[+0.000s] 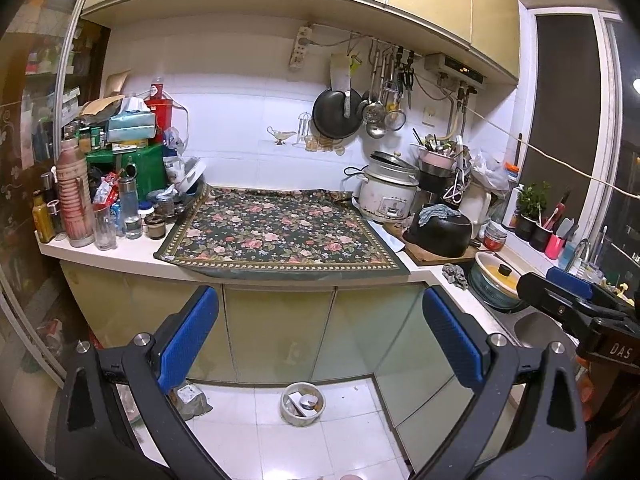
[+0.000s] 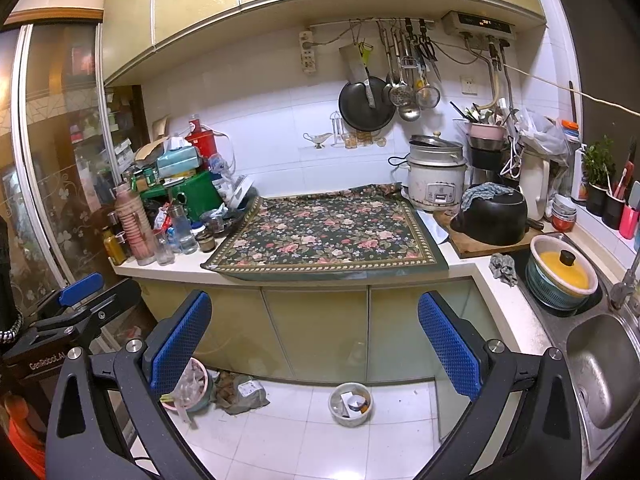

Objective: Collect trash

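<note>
A small white trash bin (image 1: 302, 404) with scraps inside stands on the white floor tiles below the counter; it also shows in the right wrist view (image 2: 350, 404). My left gripper (image 1: 320, 336) is open and empty, held in front of the cabinets above the bin. My right gripper (image 2: 314, 340) is open and empty, at about the same height. The floral cloth (image 1: 280, 232) covers the counter's middle and nothing lies on it. A crumpled grey rag (image 2: 503, 266) lies on the counter edge near the sink.
Bottles, jars and boxes (image 1: 100, 184) crowd the counter's left end. A rice cooker (image 2: 436, 184), a black pot (image 2: 494, 220) on a board and a sink (image 2: 600, 364) are at the right. A pink basin (image 2: 192, 388) and a bag (image 2: 244, 394) sit on the floor.
</note>
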`<state>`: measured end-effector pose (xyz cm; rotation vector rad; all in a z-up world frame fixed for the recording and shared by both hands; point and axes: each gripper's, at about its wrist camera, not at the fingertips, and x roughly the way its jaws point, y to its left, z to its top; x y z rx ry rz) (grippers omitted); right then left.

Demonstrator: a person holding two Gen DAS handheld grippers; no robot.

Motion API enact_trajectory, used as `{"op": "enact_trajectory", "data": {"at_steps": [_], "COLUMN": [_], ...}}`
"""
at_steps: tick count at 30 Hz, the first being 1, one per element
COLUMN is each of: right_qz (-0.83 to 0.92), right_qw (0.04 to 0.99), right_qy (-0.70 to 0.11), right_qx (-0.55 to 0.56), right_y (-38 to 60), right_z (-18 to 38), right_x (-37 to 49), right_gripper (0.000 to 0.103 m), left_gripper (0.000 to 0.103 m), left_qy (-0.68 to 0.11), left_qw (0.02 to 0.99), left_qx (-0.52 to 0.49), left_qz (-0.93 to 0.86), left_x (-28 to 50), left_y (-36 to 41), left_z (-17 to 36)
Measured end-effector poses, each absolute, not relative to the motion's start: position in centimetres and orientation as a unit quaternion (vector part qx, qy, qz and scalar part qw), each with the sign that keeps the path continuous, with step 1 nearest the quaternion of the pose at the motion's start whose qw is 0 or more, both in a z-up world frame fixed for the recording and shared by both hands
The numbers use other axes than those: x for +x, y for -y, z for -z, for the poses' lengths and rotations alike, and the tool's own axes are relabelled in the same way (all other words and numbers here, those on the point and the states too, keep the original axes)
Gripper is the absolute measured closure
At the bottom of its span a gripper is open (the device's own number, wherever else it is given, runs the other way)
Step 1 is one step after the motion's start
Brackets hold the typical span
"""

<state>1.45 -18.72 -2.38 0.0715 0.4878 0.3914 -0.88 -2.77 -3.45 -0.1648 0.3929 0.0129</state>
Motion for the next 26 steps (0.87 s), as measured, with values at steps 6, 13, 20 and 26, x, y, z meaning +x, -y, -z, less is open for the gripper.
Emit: {"op": "enact_trajectory", "data": {"at_steps": [6, 13, 20, 26], "right_qz": [-0.194, -0.192, -0.194, -0.2], "right_qw": [0.951, 0.951, 0.949, 0.946], "right_qy": [-0.239, -0.241, -0.246, -0.251], "right_qx": [0.035, 0.035, 0.036, 0.035], "right_y": [18.8, 18.5, 18.0, 17.9], "right_z": [2.3, 2.3, 2.5, 2.9], "right_x": [1.5, 1.5, 2.9, 5.0], "right_gripper": [0.0, 0.0, 0.0, 0.0], "left_gripper": [0.001, 0.001, 0.001, 0.001], "left_qy": [-0.192, -0.193, -0.197, -0.203], "left_qw": [0.978, 0.978, 0.977, 0.975], "left_qx": [-0.081, -0.082, -0.085, -0.086], "left_qz": [-0.004, -0.005, -0.008, -0.012], "left_x": [-1.0, -0.6, 0.2, 2.6], "left_y": [3.0, 3.2, 3.1, 3.2], "left_z": [3.4, 3.2, 3.3, 3.5]}}
